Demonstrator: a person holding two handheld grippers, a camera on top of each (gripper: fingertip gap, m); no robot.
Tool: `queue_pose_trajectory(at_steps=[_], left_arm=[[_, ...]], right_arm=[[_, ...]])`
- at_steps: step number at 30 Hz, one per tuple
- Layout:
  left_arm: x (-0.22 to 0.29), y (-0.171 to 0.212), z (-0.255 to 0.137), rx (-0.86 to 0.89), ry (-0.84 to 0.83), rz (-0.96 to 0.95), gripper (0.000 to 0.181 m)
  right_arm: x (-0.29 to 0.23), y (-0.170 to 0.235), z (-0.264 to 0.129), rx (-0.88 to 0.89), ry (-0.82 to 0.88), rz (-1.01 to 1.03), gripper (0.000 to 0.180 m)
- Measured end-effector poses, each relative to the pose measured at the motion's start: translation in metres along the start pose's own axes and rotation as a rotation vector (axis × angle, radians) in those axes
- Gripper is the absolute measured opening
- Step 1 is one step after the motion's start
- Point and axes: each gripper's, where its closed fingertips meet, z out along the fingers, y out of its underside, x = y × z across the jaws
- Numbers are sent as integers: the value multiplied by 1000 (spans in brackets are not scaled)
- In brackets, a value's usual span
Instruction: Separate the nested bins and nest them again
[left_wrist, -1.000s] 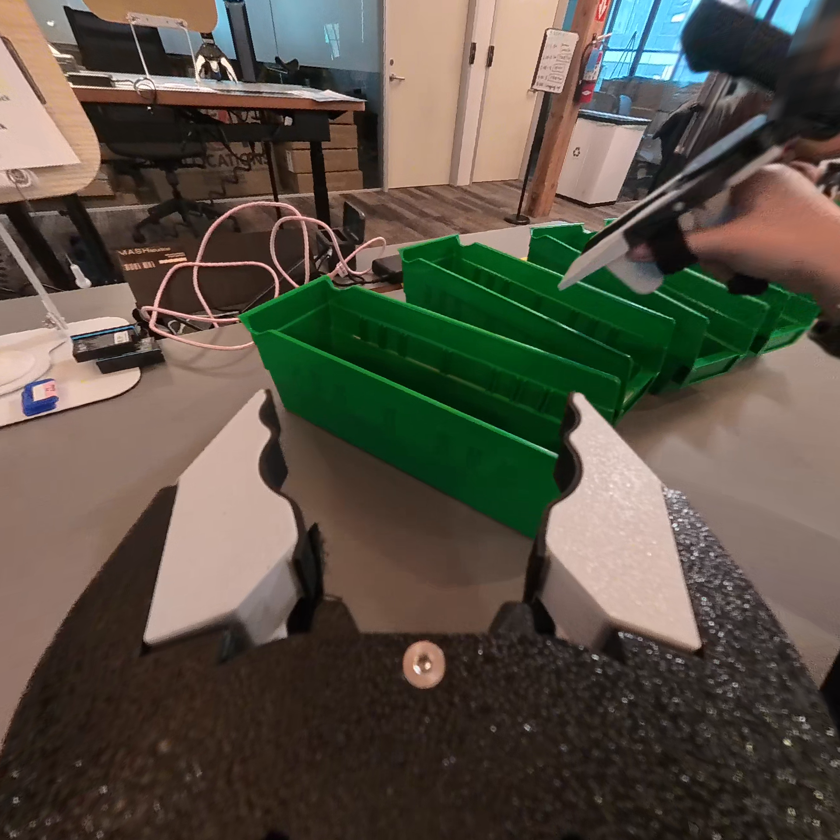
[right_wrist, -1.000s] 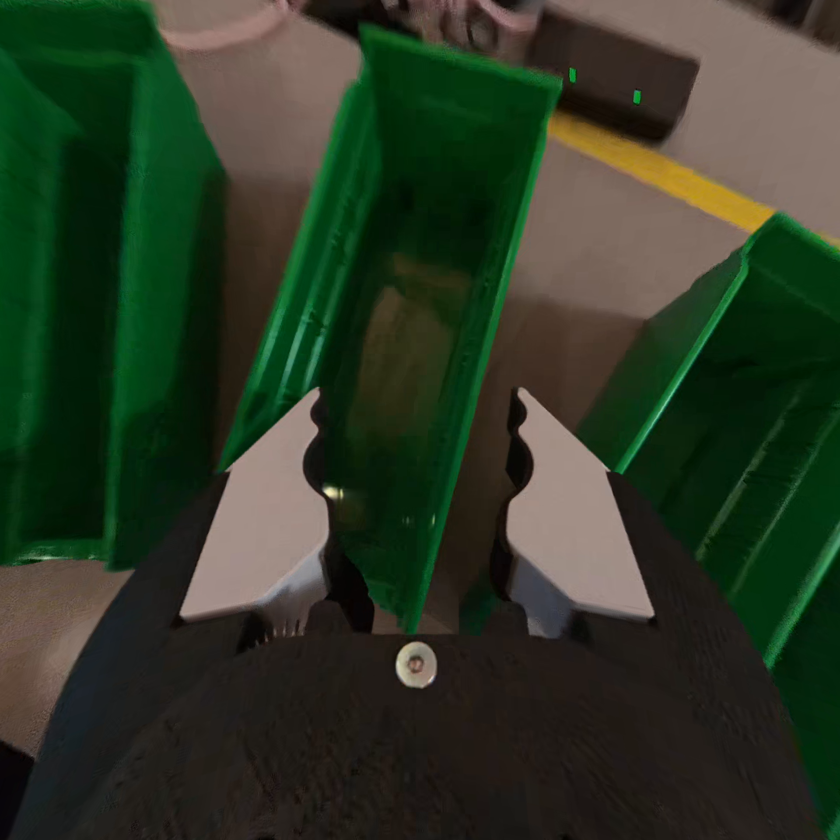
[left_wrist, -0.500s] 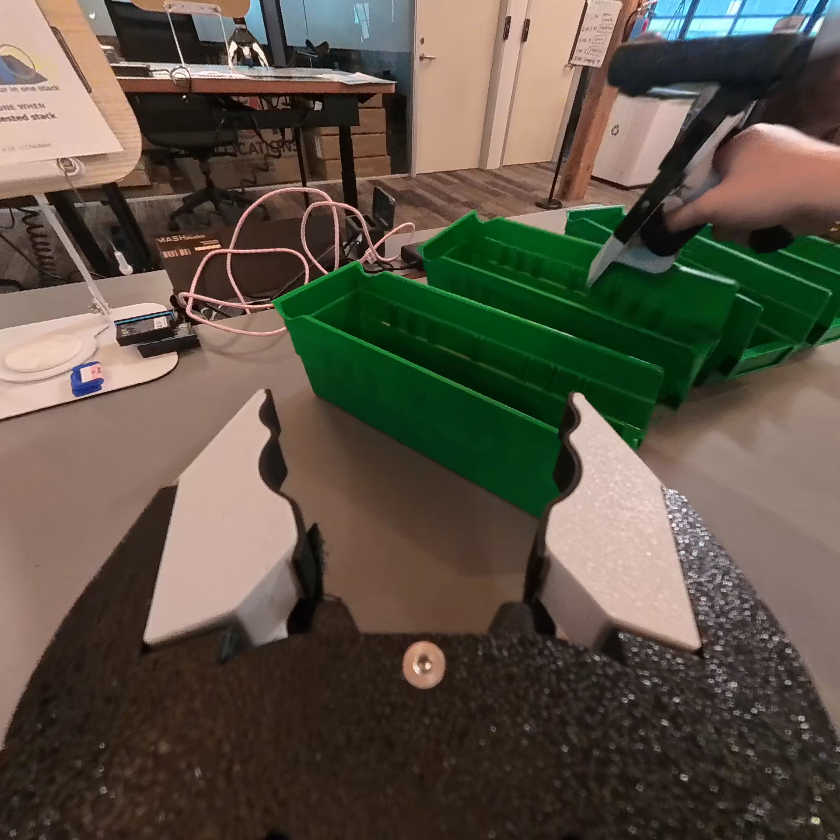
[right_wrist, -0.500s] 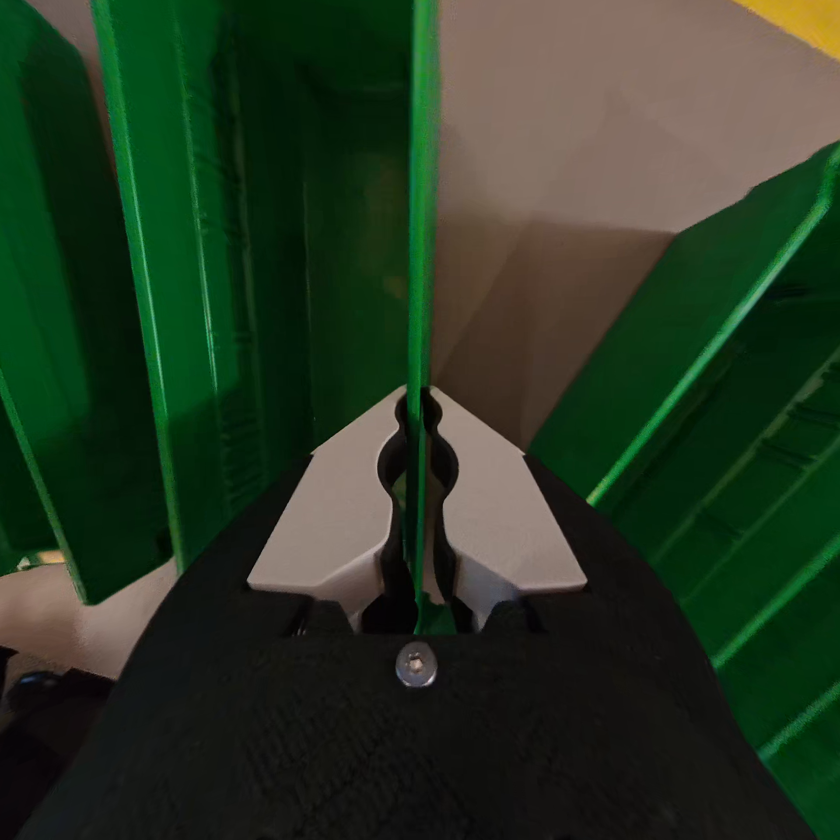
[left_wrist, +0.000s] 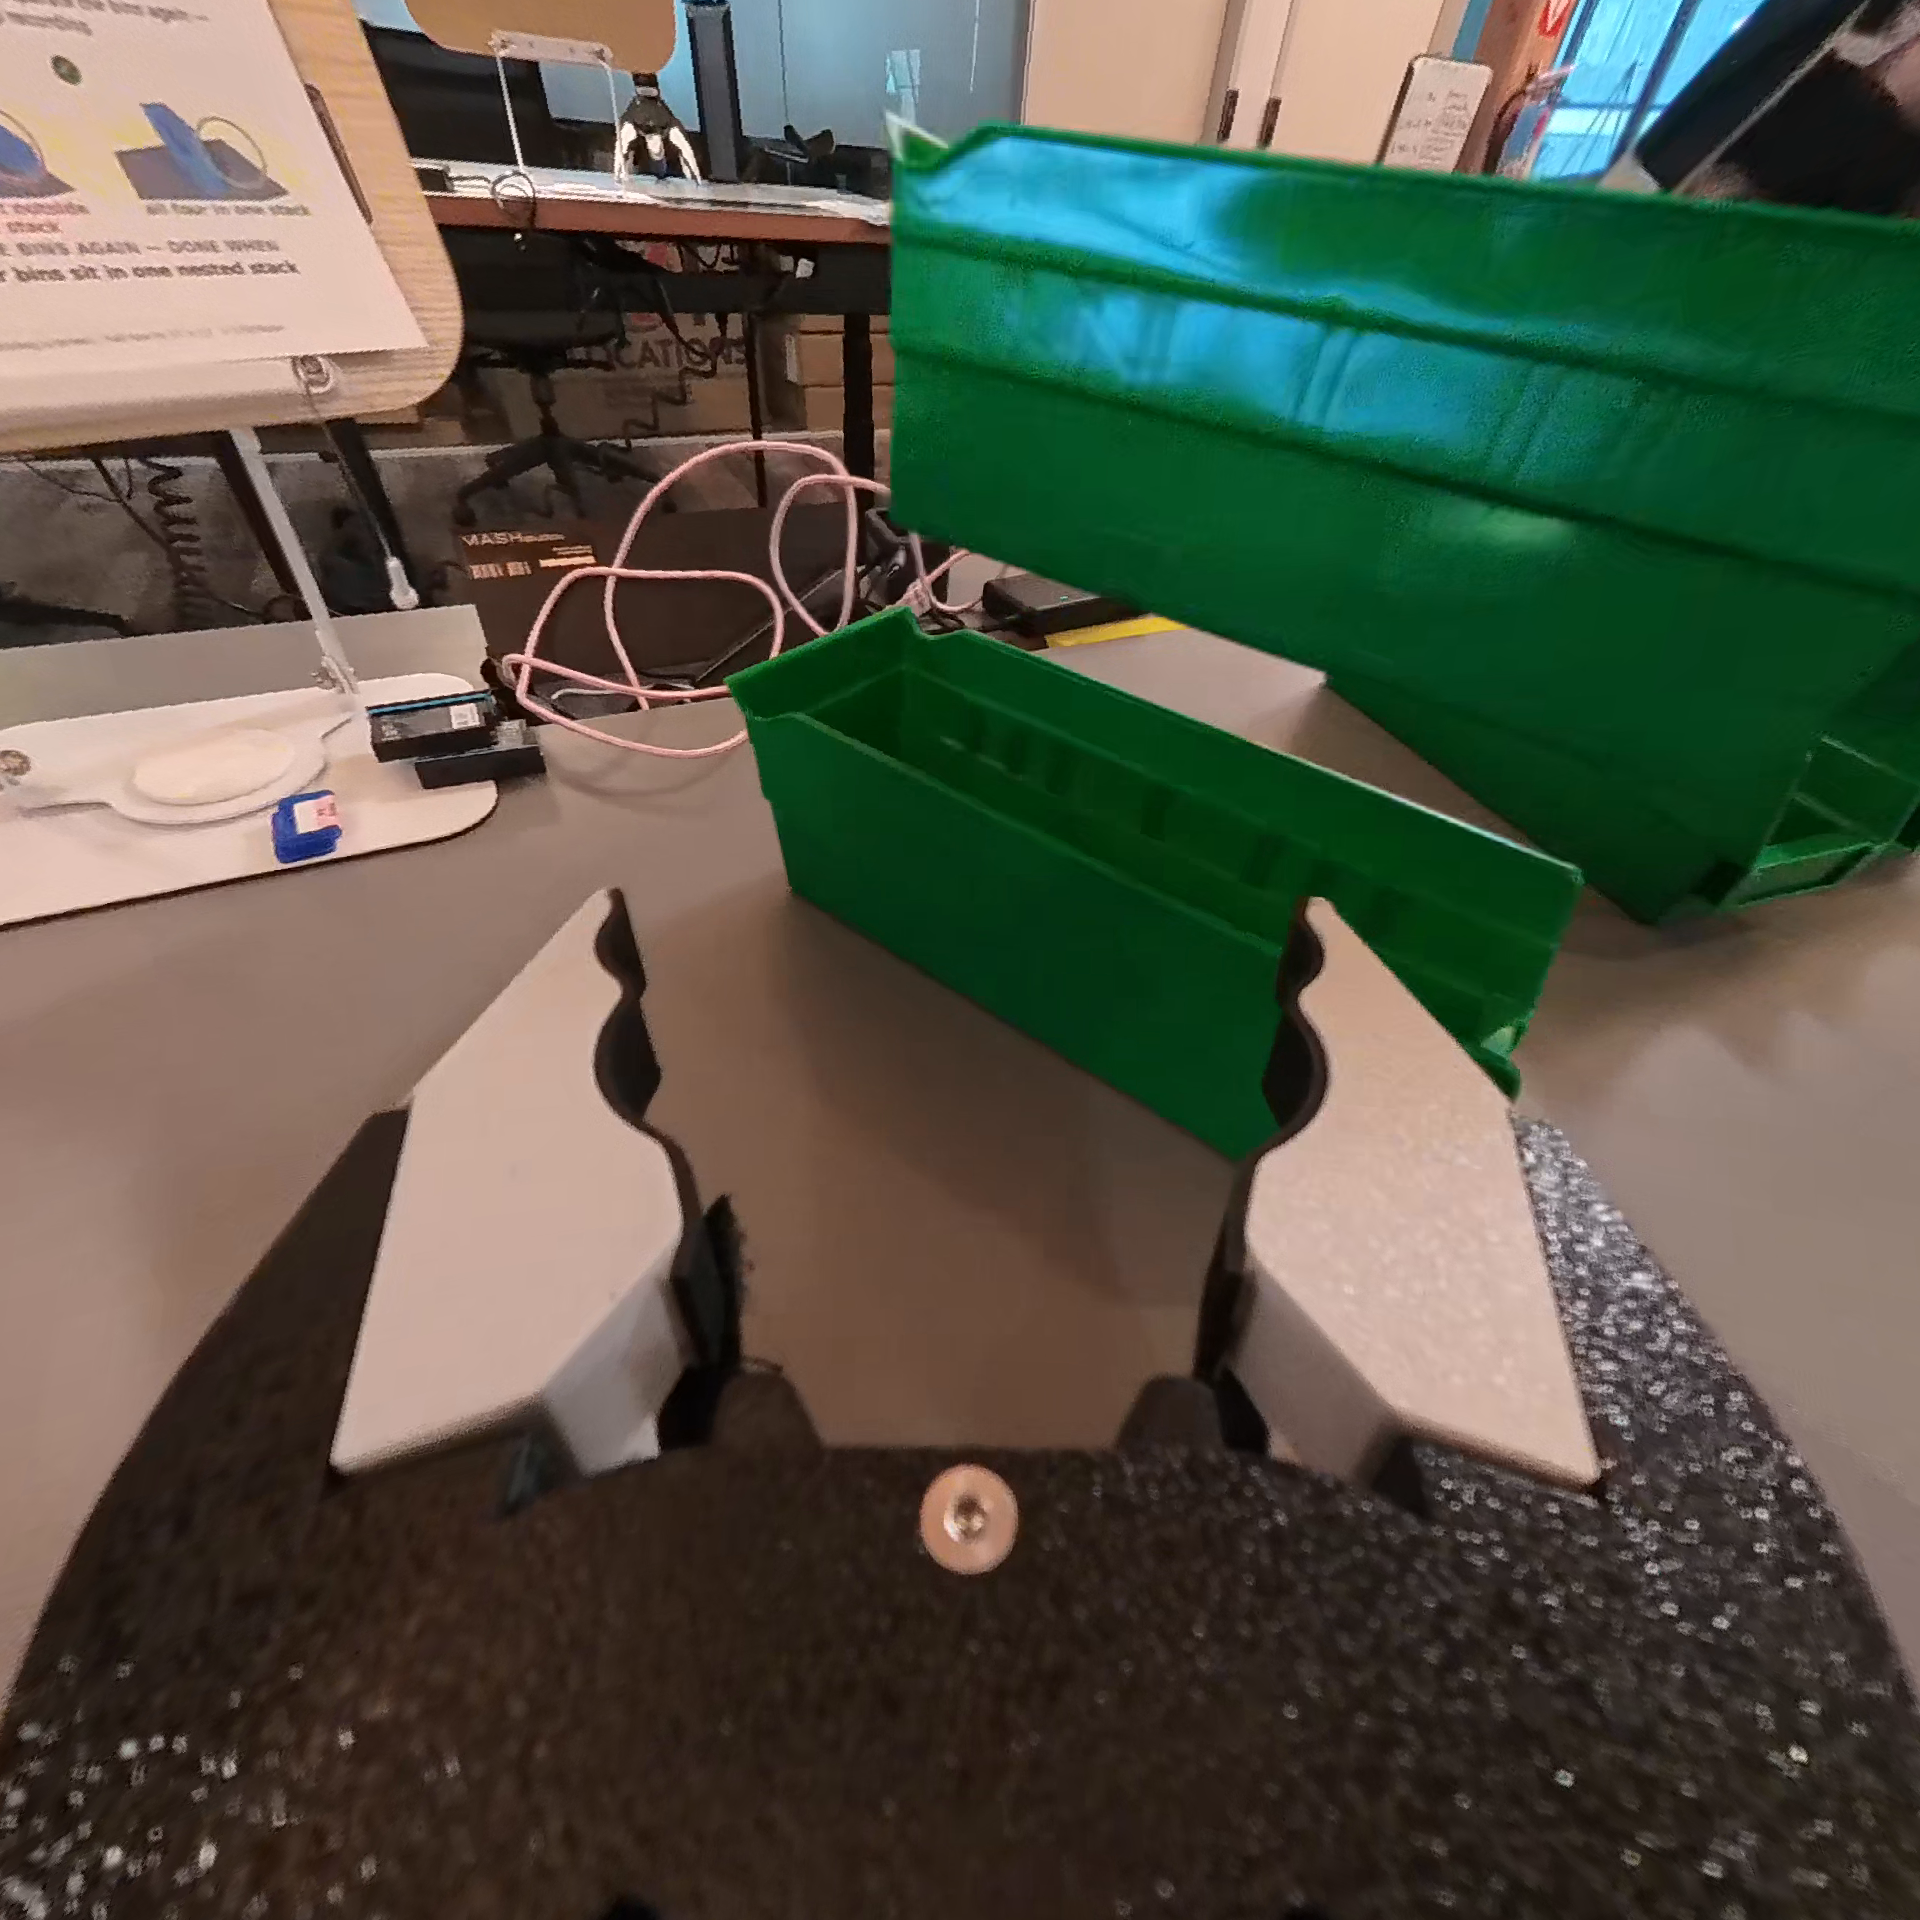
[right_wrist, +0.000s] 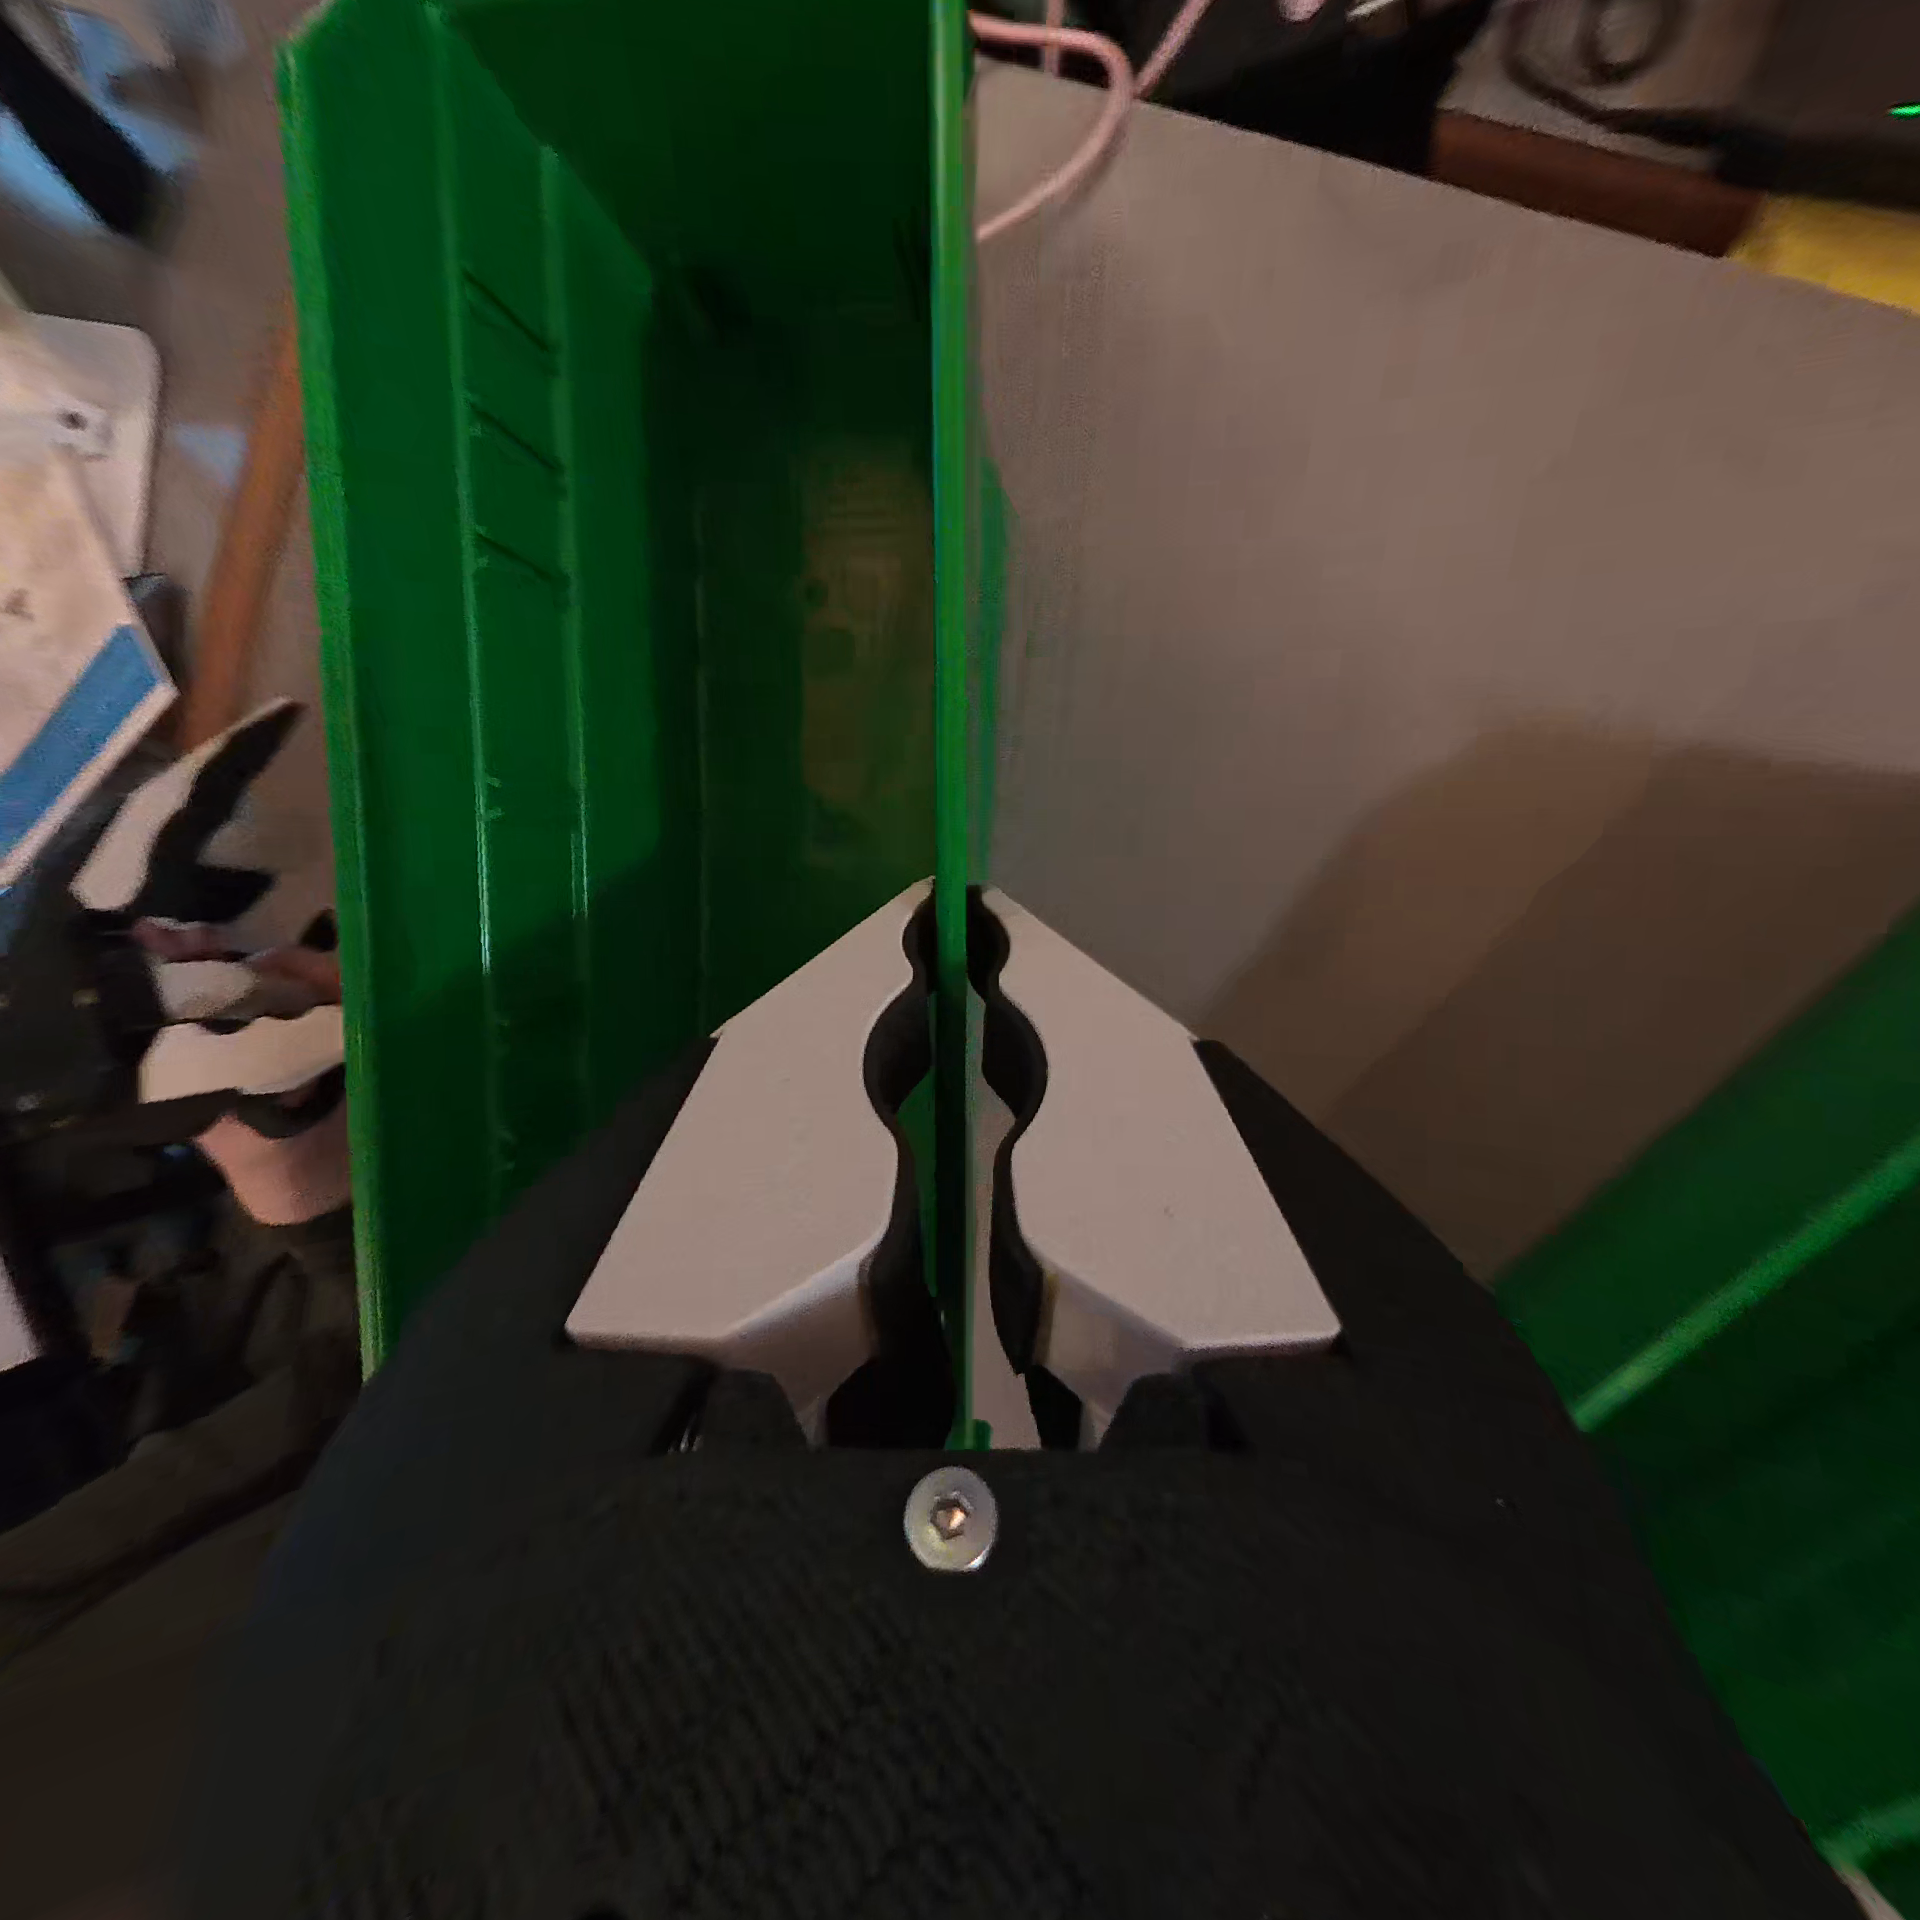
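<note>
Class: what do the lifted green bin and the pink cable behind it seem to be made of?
Lifted green bin: likely moulded plastic, glossy; it mirrors blue window light, with thin ribbed walls. Pink cable: looks braided or rubbery, matte; too small to tell.

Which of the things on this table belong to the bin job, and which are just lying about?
Job:
- lifted green bin, held by its wall in the right tongs
- green bin on the table
- more green bins behind
- left tongs, open

Lying about:
- pink cable
- white board
- blue block
- instruction sheet

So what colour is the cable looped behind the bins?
Pale pink cable, clearest in the left wrist view, lying on the table behind the green bin.
</note>
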Motion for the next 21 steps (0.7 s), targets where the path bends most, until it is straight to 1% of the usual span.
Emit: queue_pose_trajectory(at_steps=[3, 6, 11, 18, 21], left_arm=[[-4, 1, -2, 0, -10, -6, 119], [-7, 0, -4, 4, -13, -14, 119], [-8, 0, -6, 6, -7, -28, 120], [-4, -1, -4, 7, 9, -25, 120], [-3, 1, -2, -2, 14, -27, 120]], right_arm=[[-28, 2, 17, -35, -51, 0, 2], [-42, 11, 37, -95, -39, -1, 2], [-40, 15, 58, -100, 7, 50, 1], [-24, 15, 66, -82, 104, 69, 2], [-25, 17, 76, -78, 107, 67, 1]])
